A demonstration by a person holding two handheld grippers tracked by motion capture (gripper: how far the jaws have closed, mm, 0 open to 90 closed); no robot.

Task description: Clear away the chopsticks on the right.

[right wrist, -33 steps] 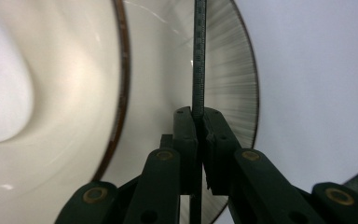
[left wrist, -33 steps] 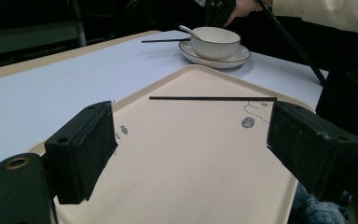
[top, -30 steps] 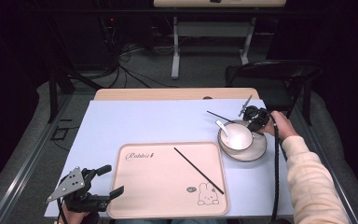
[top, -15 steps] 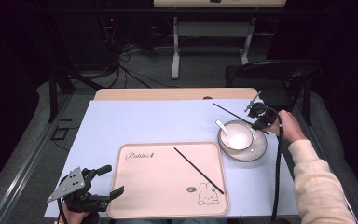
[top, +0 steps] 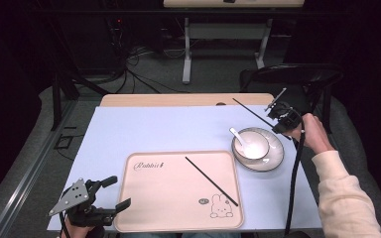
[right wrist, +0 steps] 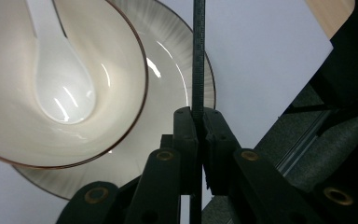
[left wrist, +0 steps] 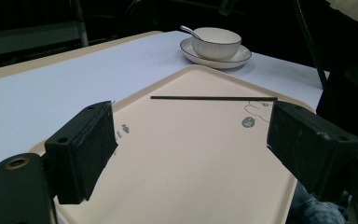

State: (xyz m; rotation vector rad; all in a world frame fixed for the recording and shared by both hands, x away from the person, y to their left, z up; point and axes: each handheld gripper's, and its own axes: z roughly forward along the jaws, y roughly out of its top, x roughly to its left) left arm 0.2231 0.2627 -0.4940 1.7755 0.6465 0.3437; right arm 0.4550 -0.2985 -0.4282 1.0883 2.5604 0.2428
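So our right gripper (top: 281,113) has its fingers (right wrist: 185,135) pinched tight on a chopstick (top: 252,113), holding it up off the counter (top: 168,130), just past the bowl (top: 251,144) and plate (top: 275,153). The stick runs straight out between the fingers. Our left gripper (top: 113,193) sits open at the tray's (top: 144,218) corner, gripping nothing; the second chopstick (top: 211,181) lies on the tray, well ahead of it.
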